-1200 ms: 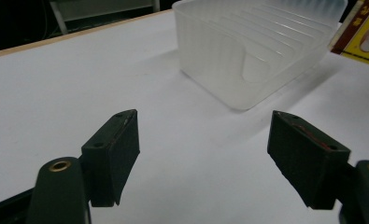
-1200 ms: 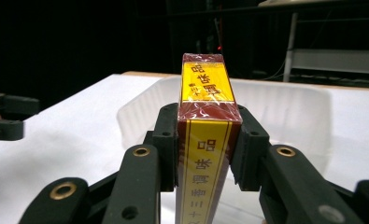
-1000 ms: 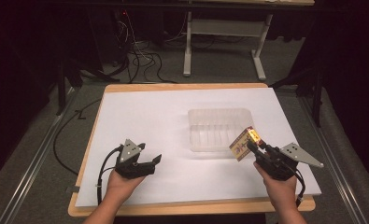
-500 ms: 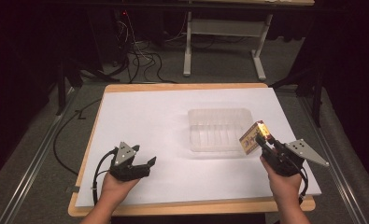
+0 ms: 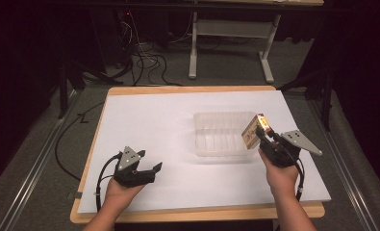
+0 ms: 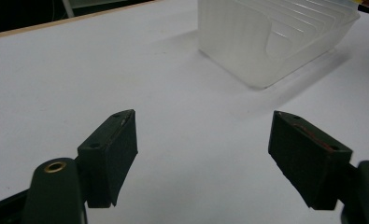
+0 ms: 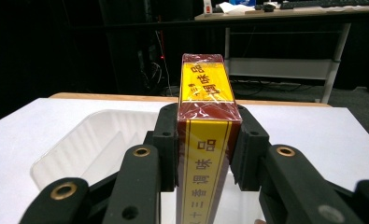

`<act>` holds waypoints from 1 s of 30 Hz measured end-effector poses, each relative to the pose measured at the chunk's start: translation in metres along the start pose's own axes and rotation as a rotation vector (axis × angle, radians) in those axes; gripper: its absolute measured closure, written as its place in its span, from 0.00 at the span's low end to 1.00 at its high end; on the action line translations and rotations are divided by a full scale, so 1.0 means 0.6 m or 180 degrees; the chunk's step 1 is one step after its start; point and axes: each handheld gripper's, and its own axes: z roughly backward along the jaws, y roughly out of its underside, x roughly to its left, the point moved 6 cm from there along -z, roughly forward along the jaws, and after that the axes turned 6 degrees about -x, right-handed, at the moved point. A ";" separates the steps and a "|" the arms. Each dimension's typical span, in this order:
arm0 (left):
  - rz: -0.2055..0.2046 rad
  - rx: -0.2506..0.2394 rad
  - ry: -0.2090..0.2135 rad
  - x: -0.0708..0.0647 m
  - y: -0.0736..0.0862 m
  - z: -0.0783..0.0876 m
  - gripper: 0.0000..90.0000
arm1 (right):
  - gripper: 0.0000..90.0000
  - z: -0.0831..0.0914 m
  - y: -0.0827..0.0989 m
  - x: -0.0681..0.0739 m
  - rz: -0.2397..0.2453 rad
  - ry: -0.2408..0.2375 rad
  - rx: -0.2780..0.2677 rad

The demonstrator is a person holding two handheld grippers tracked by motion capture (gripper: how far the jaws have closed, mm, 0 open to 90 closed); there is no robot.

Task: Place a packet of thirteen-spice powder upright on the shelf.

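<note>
A: What's the left tool (image 5: 151, 169) doing?
B: Resting low on the white surface (image 5: 154, 125), jaws apart, nothing between them.
A: And the right tool (image 5: 260, 136)?
B: Clamped on a red-and-yellow box (image 5: 251, 132), held over the clear tray's (image 5: 219, 134) right rim. It looks like the placing step; next calls for lowering the box inside, then letting go.

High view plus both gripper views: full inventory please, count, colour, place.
box: 1, red and yellow, wrapped in film, held above the tray's right end
tray: 1, clear plastic, ribbed inside, right of centre on the sheet
sheet: 1, white, covers the tabletop
tabletop: 1, wood, edge showing round the sheet
cables: several, black, on the floor beyond the table
desk frame: 1, white, behind the table
left gripper: 1, black, jaws apart, low over the sheet's near left
right gripper: 1, black, clamped on the box
</note>
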 end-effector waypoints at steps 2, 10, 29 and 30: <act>0.0007 0.0001 0.0004 0.000 0.000 0.000 0.28 | 0.76 -0.009 -0.003 0.006 0.0053 0.0004 0.0016; 0.0005 0.0028 0.0023 -0.003 0.003 -0.003 0.27 | 0.76 -0.040 -0.012 0.019 0.0079 0.0073 0.0023; -0.0030 0.0061 0.0048 -0.005 0.005 -0.004 0.28 | 0.76 -0.084 -0.002 0.032 0.0005 0.0275 0.0056; -0.0028 0.0062 0.0048 -0.006 0.005 -0.004 0.28 | 0.76 -0.086 -0.001 0.033 -0.0014 0.0275 0.0064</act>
